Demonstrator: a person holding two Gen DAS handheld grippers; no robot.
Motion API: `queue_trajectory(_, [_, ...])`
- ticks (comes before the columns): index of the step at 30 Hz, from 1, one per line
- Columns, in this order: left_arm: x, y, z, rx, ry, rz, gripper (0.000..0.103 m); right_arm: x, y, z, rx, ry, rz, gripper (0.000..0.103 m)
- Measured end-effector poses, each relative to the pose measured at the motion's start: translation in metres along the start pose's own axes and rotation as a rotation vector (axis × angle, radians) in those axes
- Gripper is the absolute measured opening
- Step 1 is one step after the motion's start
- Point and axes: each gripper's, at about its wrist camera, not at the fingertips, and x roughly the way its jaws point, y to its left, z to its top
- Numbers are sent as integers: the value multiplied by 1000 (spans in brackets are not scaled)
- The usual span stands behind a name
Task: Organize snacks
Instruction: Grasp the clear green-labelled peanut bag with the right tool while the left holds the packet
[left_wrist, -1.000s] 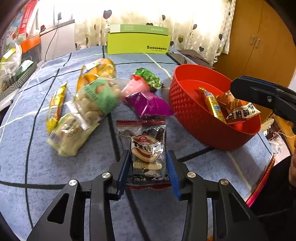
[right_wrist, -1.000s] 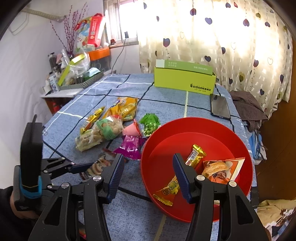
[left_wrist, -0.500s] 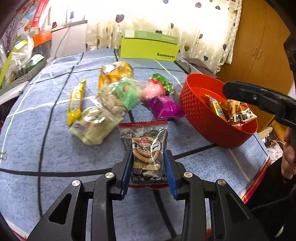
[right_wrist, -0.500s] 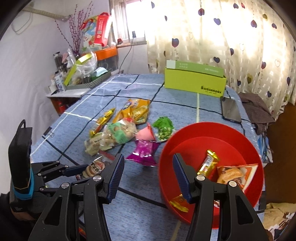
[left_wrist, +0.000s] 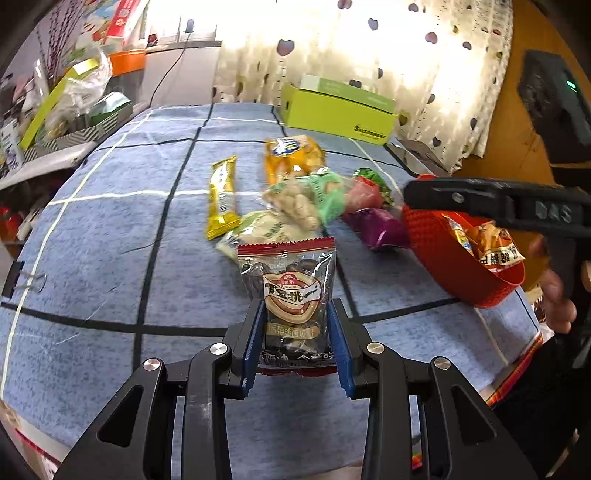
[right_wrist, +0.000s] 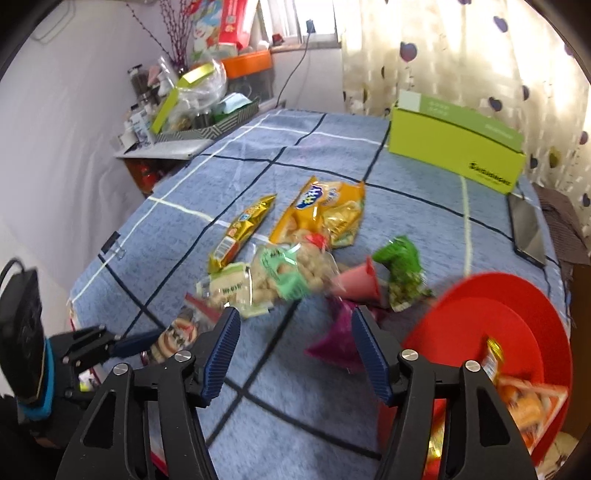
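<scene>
Surface: a table under a blue cloth (right_wrist: 258, 177) with a dark and white grid. Lying directly on it, mid-table, in a loose cluster: gold bar packet (right_wrist: 242, 230), orange biscuit bag (right_wrist: 321, 208), clear peanut bag with green label (right_wrist: 291, 275), pale green packet (right_wrist: 231, 290), pink cone packet (right_wrist: 360, 284), green pea packet (right_wrist: 402, 271), purple packet (right_wrist: 338, 341). A red bowl (right_wrist: 491, 306) sat at the right edge, a lime-green box (right_wrist: 456, 147) at the far end, a dark phone (right_wrist: 528, 229) near it.
</scene>
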Motion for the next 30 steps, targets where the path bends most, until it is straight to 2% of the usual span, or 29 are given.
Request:
queue_trajectory(4, [1, 10, -1, -20, 3, 5, 36, 20, 1, 18, -16, 20, 12, 70])
queue_trajectory(9, [4, 23, -2, -42, 13, 9, 36, 45, -8, 33, -4, 52, 15, 71])
queue_trajectory(12, [5, 26, -2, -43, 10, 3, 36, 60, -14, 41, 30, 87, 51, 71])
queue_trajectory(14, [6, 26, -2, -43, 11, -2, 36, 66, -15, 40, 53, 140, 84, 72])
queue_trajectory(20, [5, 32, -1, -57, 6, -14, 36, 43, 20, 15, -111, 246, 191, 71])
queue_trajectory(22, [5, 35, -1, -65, 1, -14, 36, 33, 29, 11, -175, 228, 171, 72])
queue_trajectory(25, [4, 36, -1, -72, -1, -19, 36, 26, 33, 14, -250, 158, 75, 72])
queue_trajectory(28, [4, 36, -1, -72, 1, -18, 36, 35, 38, 20, -340, 131, 13, 71])
queue_trajectory(30, [4, 37, -1, -71, 4, -20, 36, 50, 44, 23, -435, 148, -14, 71])
